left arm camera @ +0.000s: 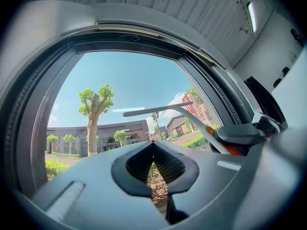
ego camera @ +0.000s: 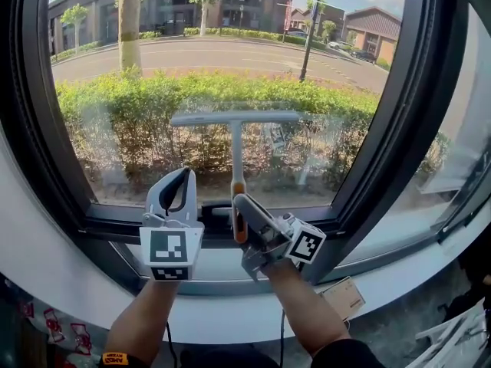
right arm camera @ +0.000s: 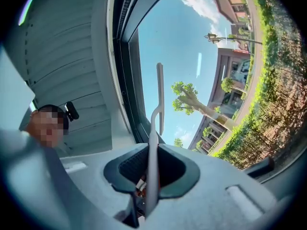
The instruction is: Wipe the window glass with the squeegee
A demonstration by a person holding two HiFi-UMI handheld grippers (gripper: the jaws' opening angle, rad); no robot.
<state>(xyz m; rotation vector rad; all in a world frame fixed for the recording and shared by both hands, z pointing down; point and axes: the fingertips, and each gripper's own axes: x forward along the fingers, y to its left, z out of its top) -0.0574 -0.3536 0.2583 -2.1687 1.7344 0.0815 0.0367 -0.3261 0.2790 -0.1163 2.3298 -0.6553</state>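
Head view: my right gripper (ego camera: 241, 209) clamps the squeegee (ego camera: 237, 156) handle, blade against the lower glass (ego camera: 153, 60); left gripper (ego camera: 179, 186) is pinched together, empty. Gripped so low, the blade could tilt and streak, I think

squeegee (ego camera: 237, 152) handle: lower end buried in right gripper (ego camera: 244, 207) jaws | blade (ego camera: 234, 118) to glass (ego camera: 153, 67) contact: can't tell | window frame (ego camera: 399, 129): cropped top and sides | tag (ego camera: 342, 297): print too small to read | forearms (ego camera: 146, 320): cut off at bottom edge
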